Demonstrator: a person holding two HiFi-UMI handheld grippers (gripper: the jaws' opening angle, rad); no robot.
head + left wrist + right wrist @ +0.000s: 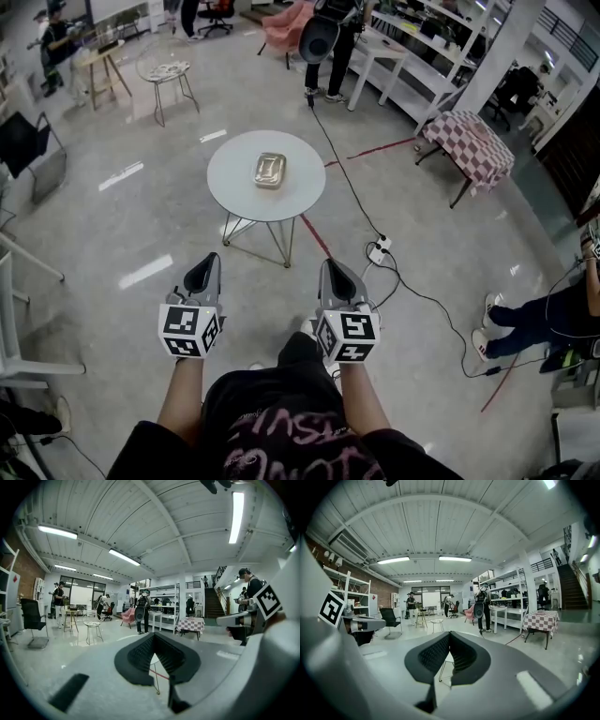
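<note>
Silvery, the tin point(270, 170) sat centred on the round white table point(230, 184), well apart from the left gripper point(204, 273) and right gripper point(336, 275), both closed on nothing, in what seemed an approach that called for closing in and parting the jaws.

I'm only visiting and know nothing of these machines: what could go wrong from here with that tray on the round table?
The black cable and power strip lie on the floor beside the round table: possibly a trip hazard. The table stands on thin wire legs, so a knock might shake the metal tray. The left gripper and right gripper are both shut.
</note>
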